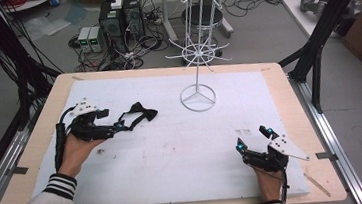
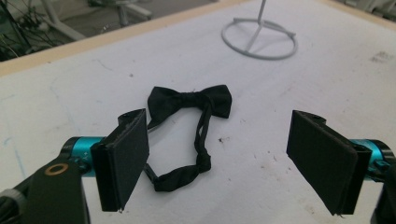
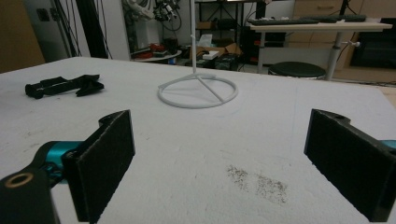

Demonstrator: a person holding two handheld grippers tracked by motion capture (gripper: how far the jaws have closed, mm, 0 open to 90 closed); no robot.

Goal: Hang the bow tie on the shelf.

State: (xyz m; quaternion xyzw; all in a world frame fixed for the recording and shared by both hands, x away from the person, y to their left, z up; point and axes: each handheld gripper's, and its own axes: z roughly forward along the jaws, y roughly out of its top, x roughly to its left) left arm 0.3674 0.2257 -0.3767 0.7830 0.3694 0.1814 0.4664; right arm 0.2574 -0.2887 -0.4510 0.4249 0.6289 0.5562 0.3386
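A person sits at a white-covered surface point(image 1: 184, 152) with a handheld gripper in each hand. The left gripper point(image 1: 117, 126) lies low at the left side, its jaws spread wide and holding nothing, pointed at a black bow tie point(image 1: 142, 113) that rests flat on the surface just ahead of them. The right gripper point(image 1: 254, 139) sits near the right front edge, well apart from the tie, its jaws also wide and empty. A white wire display rack point(image 1: 198, 98) stands on its ring base toward the far middle. The likely work is picking up the tie and hanging it on the rack. The risk is a poor grip: the left gripper view shows the bow tie point(image 2: 189, 100) with its thin neck strap point(image 2: 187, 173) looping back toward the jaws, one jaw almost over the strap, so closing there could catch only the limp strap, leaving the bow to dangle, swing or slip free. Pressing too low could drag the tie across the surface instead of lifting it. The high view gives the layout and the rack's upper hooks, but not the strap's loop; the left gripper view gives that detail; the right gripper view shows the rack base point(image 3: 198, 93) side-on and the tie point(image 3: 63, 85) far off, plus a dark smudge point(image 3: 257, 182) ahead of its jaws
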